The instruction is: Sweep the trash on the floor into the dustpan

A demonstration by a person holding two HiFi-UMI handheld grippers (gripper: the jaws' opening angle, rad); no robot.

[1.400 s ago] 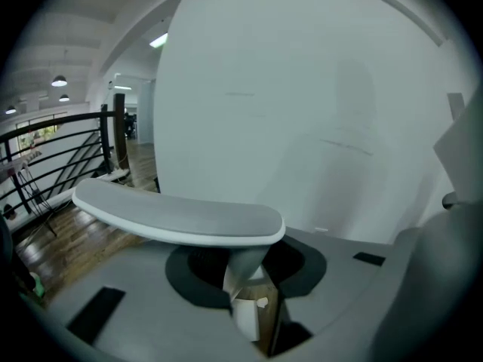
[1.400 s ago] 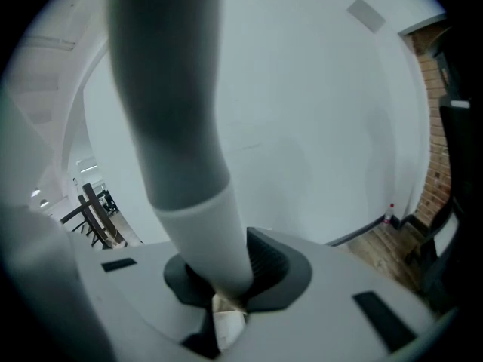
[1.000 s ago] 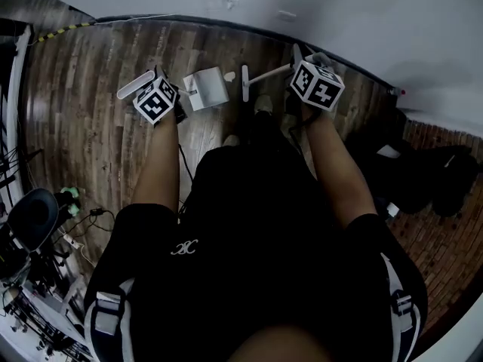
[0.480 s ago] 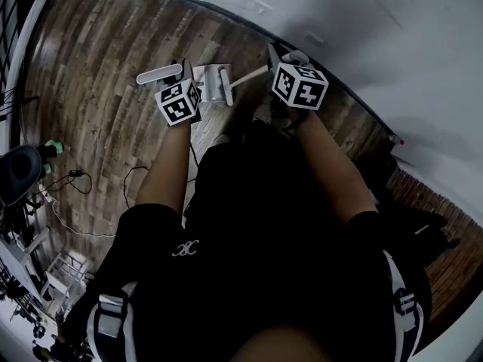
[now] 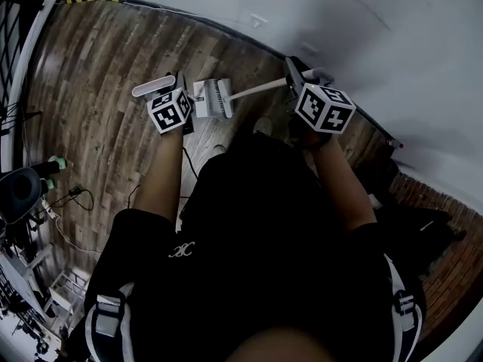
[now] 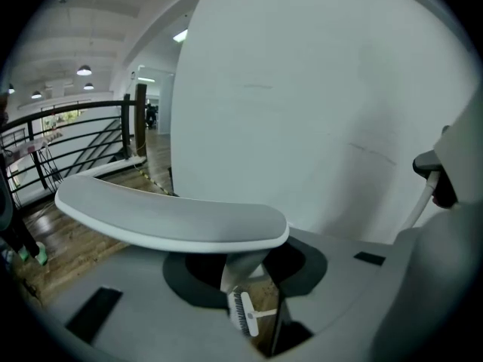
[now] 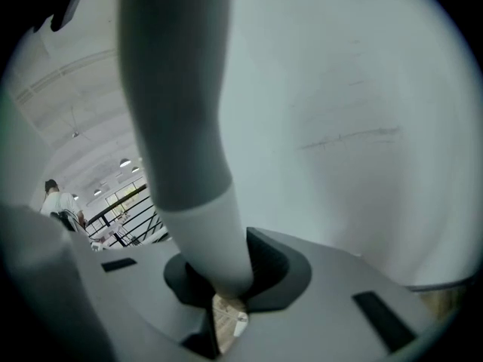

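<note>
In the head view a white dustpan (image 5: 205, 99) rests on the wooden floor (image 5: 90, 89) ahead of the person's feet. Its upright handle (image 5: 153, 87) is held in my left gripper (image 5: 175, 100), which is shut on it. The left gripper view shows that handle's flat grip (image 6: 173, 217) lying across the top, with the stem running down between the jaws of the left gripper (image 6: 245, 277). My right gripper (image 5: 306, 89) is shut on the broom handle (image 5: 264, 87), and the brush head (image 5: 223, 98) lies at the dustpan's mouth. In the right gripper view the grey and white stick (image 7: 204, 225) passes through the right gripper (image 7: 219, 285). No trash can be made out.
A white wall (image 5: 339, 21) runs close behind the dustpan. A black railing (image 5: 23, 21) borders the floor at left, with cables and green items (image 5: 56, 164) below it. Black bags (image 5: 423, 232) lie on the floor at right. The person's shoe (image 5: 262, 125) is just behind the dustpan.
The brush head has moved left from a gap beside the dustpan to its mouth. Both grippers keep their hold, and the head view has shifted.
</note>
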